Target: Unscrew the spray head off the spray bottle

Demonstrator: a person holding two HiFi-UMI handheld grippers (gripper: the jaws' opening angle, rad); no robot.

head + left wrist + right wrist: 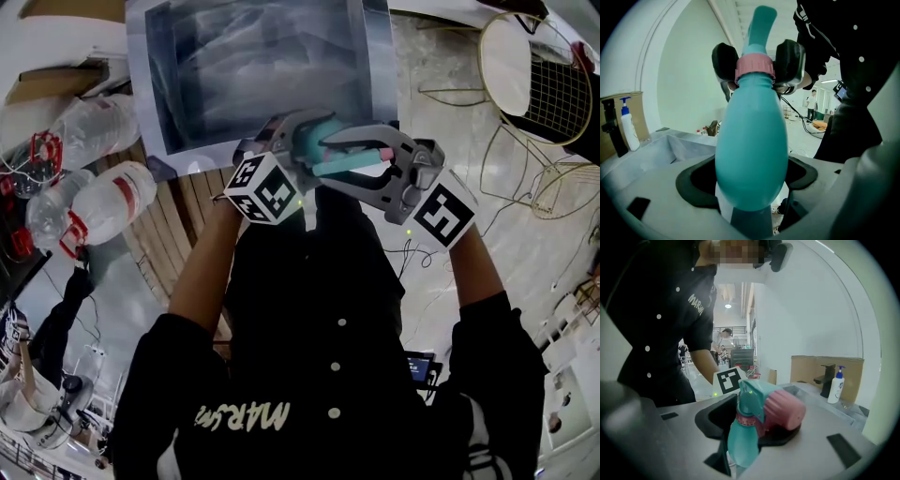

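Clear plastic bottles [111, 195] lie at nine o'clock in the head view, beside a slatted wooden surface [202, 220]. Pale veined floor [441, 112] spreads rightward to a wire basket [539, 75] at two o'clock. At centre the left gripper [751, 180] clasps the teal spray bottle [750, 140] by its body — the right gripper [749, 427] is clenched on its spray head [771, 406].

I see the teal, egg-shaped spray bottle [750, 154] held in mid-air, its teal-and-pink spray head [780, 408] apparently still seated on the pink collar [754, 68].
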